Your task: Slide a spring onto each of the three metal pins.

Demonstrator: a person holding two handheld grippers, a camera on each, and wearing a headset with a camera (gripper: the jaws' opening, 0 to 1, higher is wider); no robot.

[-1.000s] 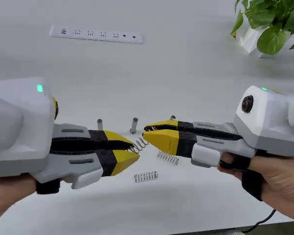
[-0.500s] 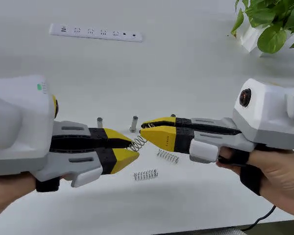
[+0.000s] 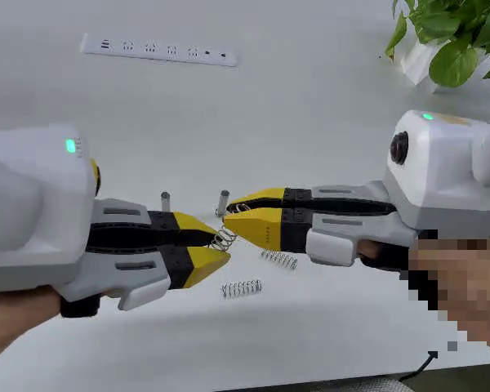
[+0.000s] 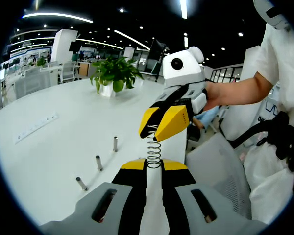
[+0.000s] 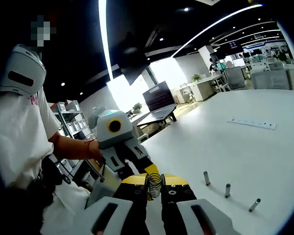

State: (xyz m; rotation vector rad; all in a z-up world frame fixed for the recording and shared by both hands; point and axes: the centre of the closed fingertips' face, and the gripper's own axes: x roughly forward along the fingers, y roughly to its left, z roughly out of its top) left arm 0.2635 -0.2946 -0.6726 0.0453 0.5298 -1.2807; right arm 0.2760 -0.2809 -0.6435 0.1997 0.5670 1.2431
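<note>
One spring [image 3: 225, 237] hangs in the air between both grippers. My left gripper [image 3: 220, 247] is shut on its near end [image 4: 153, 149]. My right gripper [image 3: 227, 211] comes in from the right, and its jaws are shut on the spring's other end [image 5: 155, 185]. Two metal pins [image 3: 165, 200] [image 3: 223, 202] stand upright on the white table behind the jaws; all three pins [image 4: 115, 143] [image 4: 98, 162] [image 4: 81, 183] stand in a row in the left gripper view. Two loose springs [image 3: 278, 259] [image 3: 242, 287] lie on the table under the grippers.
A white power strip [image 3: 155, 49] lies at the far side of the table [image 3: 310, 122]. A potted green plant [image 3: 453, 41] stands at the back right. A cable [image 3: 420, 366] runs off the near edge at the right.
My right gripper has moved left, and its jaws now enclose the free end of the spring that the left gripper holds. The left gripper has stayed about where it was.
</note>
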